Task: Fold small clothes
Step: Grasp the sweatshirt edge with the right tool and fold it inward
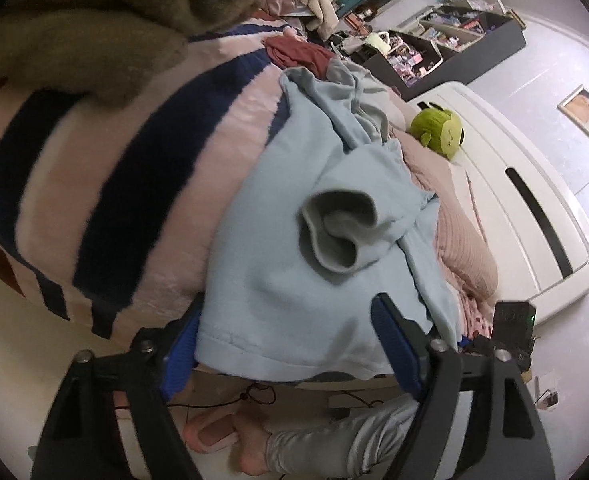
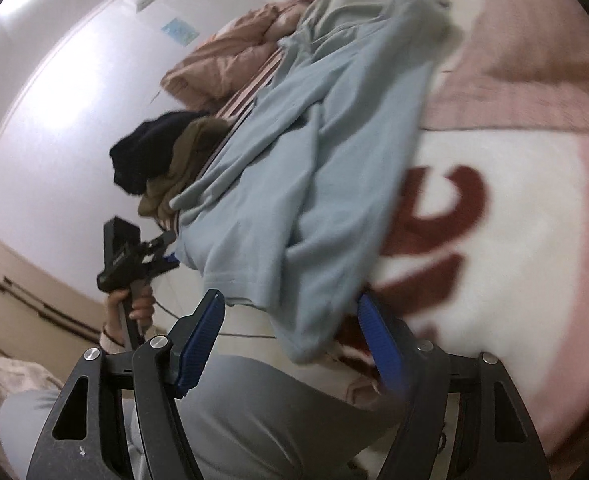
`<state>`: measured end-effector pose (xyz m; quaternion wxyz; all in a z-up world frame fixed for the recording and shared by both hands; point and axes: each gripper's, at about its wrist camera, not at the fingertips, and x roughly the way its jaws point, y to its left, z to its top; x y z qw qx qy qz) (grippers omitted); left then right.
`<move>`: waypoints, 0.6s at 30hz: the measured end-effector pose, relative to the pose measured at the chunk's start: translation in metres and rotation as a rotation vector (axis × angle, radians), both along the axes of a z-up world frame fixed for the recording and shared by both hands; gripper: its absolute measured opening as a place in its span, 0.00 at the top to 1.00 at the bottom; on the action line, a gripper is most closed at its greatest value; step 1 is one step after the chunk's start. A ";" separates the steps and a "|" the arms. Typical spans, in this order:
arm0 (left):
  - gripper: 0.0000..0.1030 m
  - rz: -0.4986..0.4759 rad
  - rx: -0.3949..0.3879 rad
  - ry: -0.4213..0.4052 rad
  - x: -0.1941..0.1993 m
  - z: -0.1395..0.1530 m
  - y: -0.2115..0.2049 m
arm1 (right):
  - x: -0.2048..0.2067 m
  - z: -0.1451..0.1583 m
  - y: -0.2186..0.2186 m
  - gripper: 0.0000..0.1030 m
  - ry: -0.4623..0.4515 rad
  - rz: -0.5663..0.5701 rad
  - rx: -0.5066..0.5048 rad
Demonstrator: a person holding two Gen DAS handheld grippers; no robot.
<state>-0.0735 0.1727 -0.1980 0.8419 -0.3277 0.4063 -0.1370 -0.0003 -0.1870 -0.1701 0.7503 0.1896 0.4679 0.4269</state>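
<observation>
A light blue hoodie (image 1: 294, 264) lies spread on the bed, its grey-lined hood (image 1: 338, 232) bunched on top. Its hem hangs over the bed edge. My left gripper (image 1: 290, 344) is open, with the hem between its blue pads but not clamped. In the right wrist view the hoodie (image 2: 294, 184) stretches away along the bed. My right gripper (image 2: 290, 336) is open, a bottom corner of the hoodie hanging between its fingers. The left gripper (image 2: 162, 258) shows at the far hem corner, held by a hand.
A pink blanket with navy stripes (image 1: 106, 184) covers the bed. Olive (image 1: 74, 28) and dark red (image 1: 294, 54) clothes lie on it, with a green plush toy (image 1: 436, 130). Black and olive clothes (image 2: 162, 164) sit at the bed edge. My legs are below.
</observation>
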 end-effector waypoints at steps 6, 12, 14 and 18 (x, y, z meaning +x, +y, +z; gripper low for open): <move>0.86 -0.103 -0.059 -0.013 0.017 0.004 -0.024 | 0.015 0.004 0.029 0.68 -0.061 0.012 -0.100; 0.93 -0.128 0.017 -0.126 0.017 0.044 -0.042 | 0.018 0.018 0.027 0.94 -0.120 -0.058 -0.067; 0.93 -0.136 0.045 -0.173 0.011 0.065 -0.041 | 0.013 0.031 0.022 0.95 -0.155 -0.069 -0.039; 0.94 -0.136 0.072 -0.263 -0.004 0.101 -0.037 | 0.002 0.059 0.017 0.95 -0.221 -0.091 -0.013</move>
